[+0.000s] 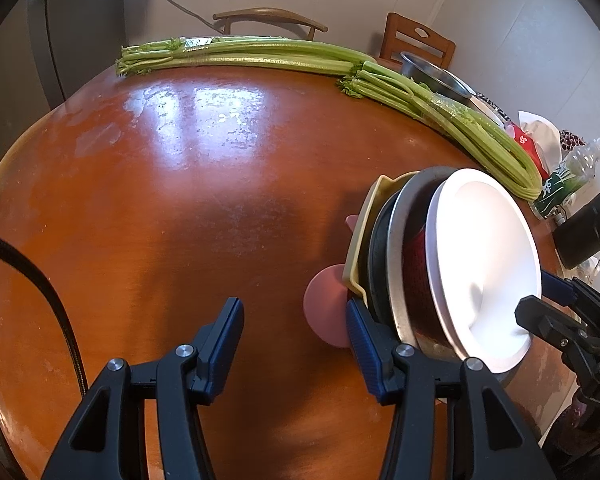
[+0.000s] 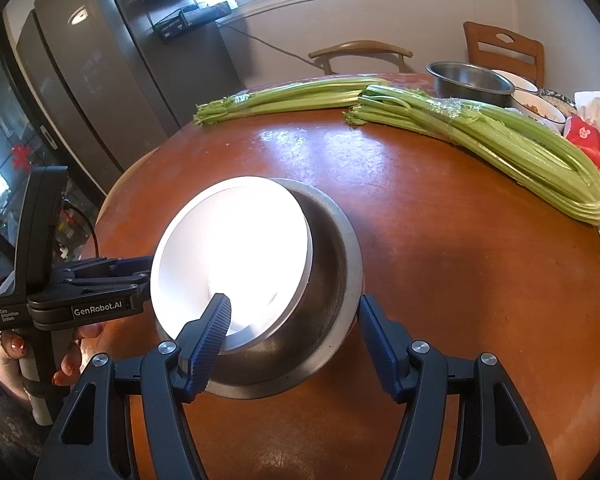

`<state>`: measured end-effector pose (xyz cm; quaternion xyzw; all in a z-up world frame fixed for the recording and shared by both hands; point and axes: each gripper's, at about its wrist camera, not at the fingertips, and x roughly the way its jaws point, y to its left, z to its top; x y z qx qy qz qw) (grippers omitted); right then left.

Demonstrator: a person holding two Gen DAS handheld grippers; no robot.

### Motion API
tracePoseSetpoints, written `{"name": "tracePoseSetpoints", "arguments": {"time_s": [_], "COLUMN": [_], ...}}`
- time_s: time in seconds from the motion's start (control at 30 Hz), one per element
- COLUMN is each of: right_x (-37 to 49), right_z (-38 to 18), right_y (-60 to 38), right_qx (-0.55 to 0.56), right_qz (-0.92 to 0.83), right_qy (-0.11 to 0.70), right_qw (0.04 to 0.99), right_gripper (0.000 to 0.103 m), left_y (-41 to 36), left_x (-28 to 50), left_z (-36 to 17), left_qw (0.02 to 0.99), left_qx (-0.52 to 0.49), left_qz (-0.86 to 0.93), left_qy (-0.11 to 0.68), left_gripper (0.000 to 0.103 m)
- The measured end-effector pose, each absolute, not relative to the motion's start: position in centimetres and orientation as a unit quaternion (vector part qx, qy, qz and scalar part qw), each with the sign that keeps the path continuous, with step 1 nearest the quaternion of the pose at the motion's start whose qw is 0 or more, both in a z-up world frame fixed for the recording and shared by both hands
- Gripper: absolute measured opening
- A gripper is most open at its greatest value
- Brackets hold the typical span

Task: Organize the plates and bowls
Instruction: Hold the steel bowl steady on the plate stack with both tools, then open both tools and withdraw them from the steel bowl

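Observation:
A stack of dishes stands on the round wooden table. From the bottom it holds a pink plate, a yellow dish, a dark plate, a steel bowl and a white plate on top, also in the right wrist view. My left gripper is open, its right finger against the stack's left side. My right gripper is open around the stack's near rim, its left finger over the white plate. It also shows in the left wrist view.
Two bundles of celery lie across the far side of the table. A second steel bowl, small white bowls and packets sit at the far right. Two chairs stand behind, a fridge at left.

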<state>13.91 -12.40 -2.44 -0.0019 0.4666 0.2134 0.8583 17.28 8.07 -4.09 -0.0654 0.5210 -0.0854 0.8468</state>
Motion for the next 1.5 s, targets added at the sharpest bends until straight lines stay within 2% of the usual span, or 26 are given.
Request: {"name": "tracePoseSetpoints", "arguments": {"time_s": [0.77,1.5], "right_x": [13.3,10.2], "right_z": [-1.8,-0.1], "right_y": [-12.5,-13.3], "right_qx": [-0.009,-0.022], "right_qz": [0.204,0.193], "right_qy": [0.455,0.424], "right_qw": [0.867,0.884], "right_gripper": [0.068,0.068], "left_y": [9.2,7.4], "left_x": [16.7,11.3], "left_z": [-3.5,-0.2], "left_qw": [0.852,0.887], "left_qx": [-0.079,-0.048], "left_qz": [-0.067,-0.030], "left_qy": [0.512,0.458], "left_gripper": [0.054,0.054]}}
